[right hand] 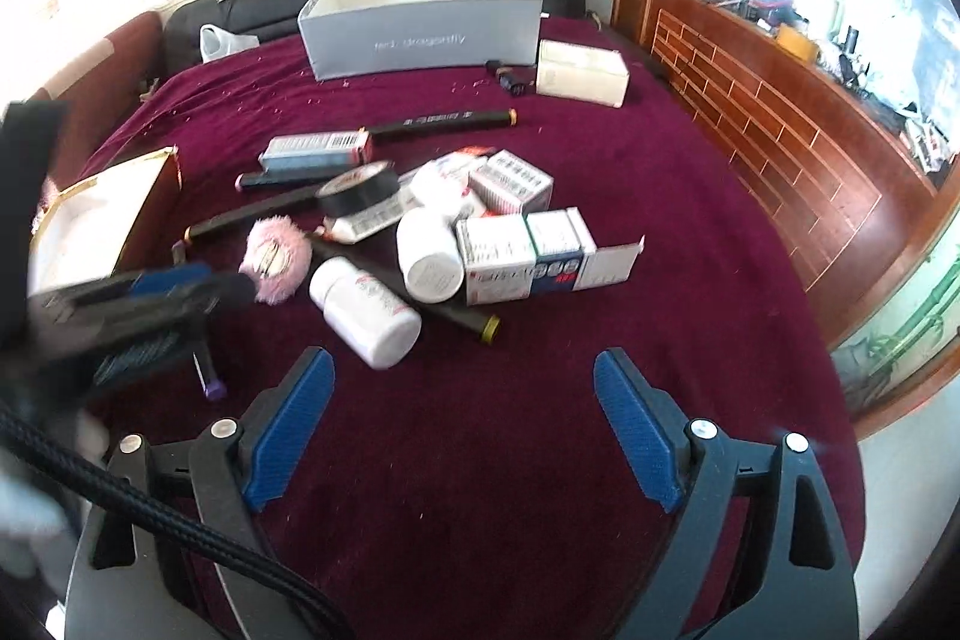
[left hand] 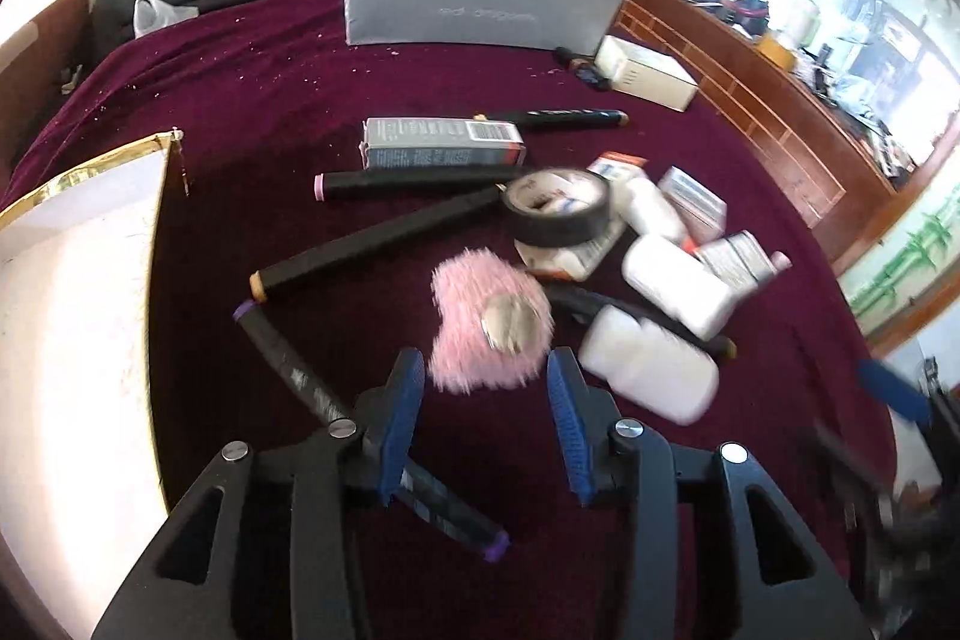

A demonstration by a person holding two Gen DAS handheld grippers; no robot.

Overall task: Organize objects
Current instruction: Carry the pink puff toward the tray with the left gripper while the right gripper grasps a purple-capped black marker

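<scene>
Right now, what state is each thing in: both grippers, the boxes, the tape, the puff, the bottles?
left gripper: jaws apart, pads off the puff.
right gripper: wide open, empty.
pink fluffy puff: lying between the left fingertips, blurred.
grey cardboard box: lid off, open top.
gold-rimmed white box: open.
black tape roll: tilted on the packets.
white plastic bottles: capped, lying down.

Only legible bit is "red dragonfly" printed on the front of the grey shoebox (right hand: 420, 34). The barcoded carton (right hand: 315, 148) and medicine boxes (right hand: 510, 244) have print too blurry to read.
</scene>
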